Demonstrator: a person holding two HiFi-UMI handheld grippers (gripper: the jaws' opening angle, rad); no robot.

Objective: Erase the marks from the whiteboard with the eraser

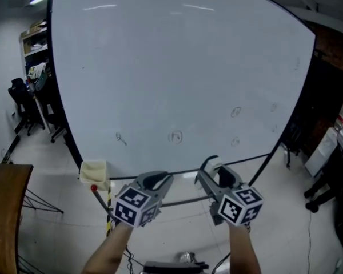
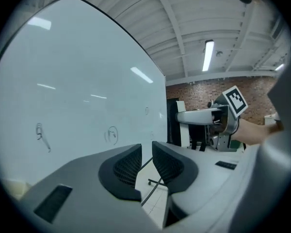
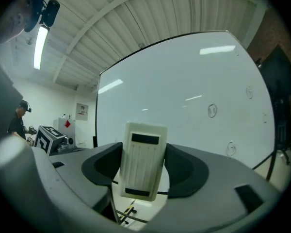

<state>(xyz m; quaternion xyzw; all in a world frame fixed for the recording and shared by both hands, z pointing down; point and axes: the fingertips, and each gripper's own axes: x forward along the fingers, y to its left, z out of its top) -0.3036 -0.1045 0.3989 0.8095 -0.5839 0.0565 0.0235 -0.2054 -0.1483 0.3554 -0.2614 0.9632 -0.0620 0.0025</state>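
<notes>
The big whiteboard (image 1: 177, 67) stands in front of me, its lower part carrying small scribbles: a circle mark (image 1: 175, 136), a squiggle (image 1: 121, 138) and another circle (image 1: 235, 112). My right gripper (image 3: 144, 165) is shut on the white ribbed eraser (image 3: 143, 159), which stands upright between the jaws, off the board. In the head view the right gripper (image 1: 212, 171) hovers just below the board's bottom edge. My left gripper (image 1: 158, 180) is beside it, also below the board. Its jaws (image 2: 146, 161) are nearly together with nothing in them. The circle mark (image 2: 111, 135) shows beyond them.
A pale yellow cloth (image 1: 94, 170) and a red-tipped marker (image 1: 94, 188) sit at the board's lower left corner. Office chairs (image 1: 23, 101) and shelves (image 1: 37, 44) stand at the left, a wooden tabletop (image 1: 8, 210) near left, a white cabinet (image 1: 330, 147) at the right. A person (image 3: 17, 118) stands far left.
</notes>
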